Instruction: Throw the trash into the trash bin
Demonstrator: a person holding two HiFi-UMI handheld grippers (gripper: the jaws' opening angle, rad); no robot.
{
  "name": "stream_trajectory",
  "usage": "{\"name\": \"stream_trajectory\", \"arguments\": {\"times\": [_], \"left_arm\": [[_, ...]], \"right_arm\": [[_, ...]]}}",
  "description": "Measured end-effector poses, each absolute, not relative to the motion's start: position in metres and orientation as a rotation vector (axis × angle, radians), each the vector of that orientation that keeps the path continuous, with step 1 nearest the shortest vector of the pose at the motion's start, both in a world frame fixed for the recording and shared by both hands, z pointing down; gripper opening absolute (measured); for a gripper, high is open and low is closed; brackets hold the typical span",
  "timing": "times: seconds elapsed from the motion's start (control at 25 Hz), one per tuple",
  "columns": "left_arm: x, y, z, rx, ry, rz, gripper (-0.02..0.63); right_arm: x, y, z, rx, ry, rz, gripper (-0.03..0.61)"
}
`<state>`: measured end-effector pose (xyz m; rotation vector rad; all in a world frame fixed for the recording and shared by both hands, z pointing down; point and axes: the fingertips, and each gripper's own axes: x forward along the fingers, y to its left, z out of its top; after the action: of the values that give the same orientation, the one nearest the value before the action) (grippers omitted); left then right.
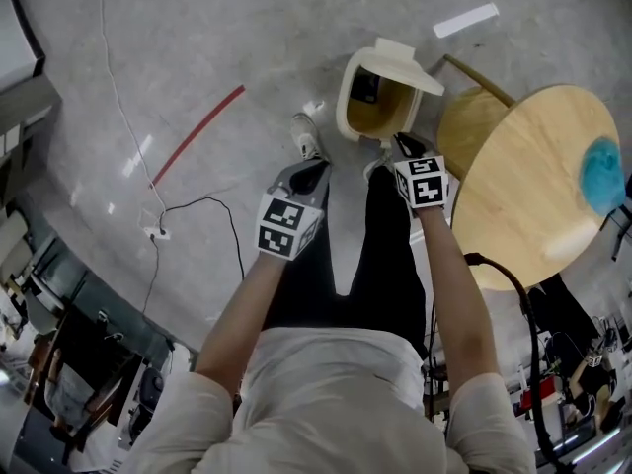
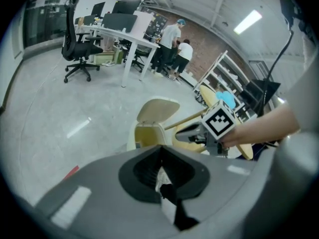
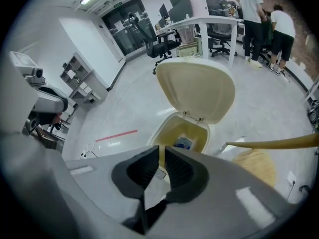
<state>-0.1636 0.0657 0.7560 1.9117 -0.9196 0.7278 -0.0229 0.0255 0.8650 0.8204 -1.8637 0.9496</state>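
- Trash bin [image 1: 348, 102]: cream, lid [image 3: 197, 88] raised, standing on floor beside round wooden table [image 1: 523, 196].
- Trash: blue-white packet [image 3: 183, 143], lying at bin bottom, already in.
  - Judged light, thin, crushable.
  - Pinch by one edge if retaken.
- Blue soft-looking lump [image 1: 600, 174]: at table's right edge, kind unclear.
- Left gripper [image 1: 312, 172]: jaws together, nothing held, above white shoe [image 1: 307, 136].
- Right gripper [image 1: 402, 144]: jaws at narrow slit, empty, over bin's near rim.

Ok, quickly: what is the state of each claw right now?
Left claw: closed, nothing held that I can see.
Right claw: a narrow gap between the jaws, empty.
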Motion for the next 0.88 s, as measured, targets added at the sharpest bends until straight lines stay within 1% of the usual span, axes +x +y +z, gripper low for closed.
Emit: {"name": "stream_trajectory", "arguments": {"times": [0.08, 0.2, 0.56, 0.88], "left_arm": [[-0.158, 0.063, 0.747, 1.927, -0.916, 0.728, 0.004], [-0.155, 0.06, 0.733, 1.943, -0.915, 0.725, 0.004], [-0.148, 0.063, 0.697, 1.961, -0.9, 0.746, 0.005], [-0.152, 0.059, 0.635, 1.997, -0.901, 0.726, 0.004]], "right_arm": [[-0.019, 0.024, 0.852, 0.825, -1.876, 0.939, 0.014], [-0.017, 0.022, 0.832, 0.841, -1.899, 0.946, 0.004], [-0.025, 0.029, 0.769, 0.854, -1.989, 0.957, 0.002], [-0.028, 0.029, 0.689, 0.86, -2.048, 0.887, 0.002]]}}
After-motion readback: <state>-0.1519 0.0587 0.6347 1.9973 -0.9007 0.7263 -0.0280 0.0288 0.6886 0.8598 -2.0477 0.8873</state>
